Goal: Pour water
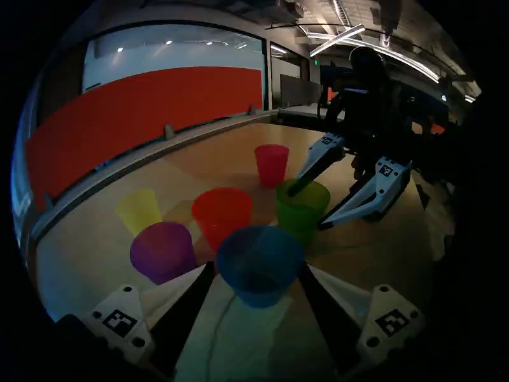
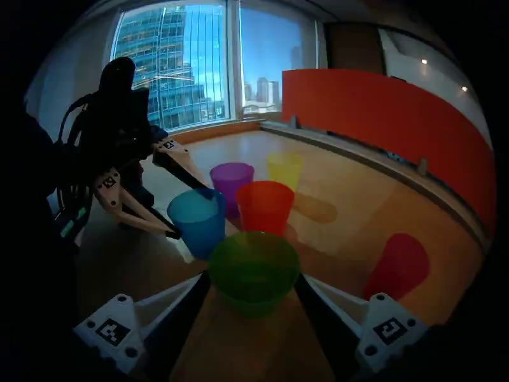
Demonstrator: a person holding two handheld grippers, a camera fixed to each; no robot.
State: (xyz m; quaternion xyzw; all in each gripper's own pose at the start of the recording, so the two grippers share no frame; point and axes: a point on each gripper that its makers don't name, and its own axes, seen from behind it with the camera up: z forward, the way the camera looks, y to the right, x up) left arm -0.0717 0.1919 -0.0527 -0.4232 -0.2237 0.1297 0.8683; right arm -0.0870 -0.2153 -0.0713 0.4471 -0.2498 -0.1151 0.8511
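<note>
Left gripper (image 1: 254,270) clamps the blue cup (image 1: 257,261), right gripper (image 2: 251,279) clamps the green cup (image 2: 253,267) just beside it, both upright over the table (image 1: 362,254), no tilt yet, so I reckon the whole pour lies ahead, spare cups (image 1: 221,213) beyond.

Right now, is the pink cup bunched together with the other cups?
No: in the right gripper view the pink cup stands by itself, apart from the orange cup and the others clustered around it.
</note>
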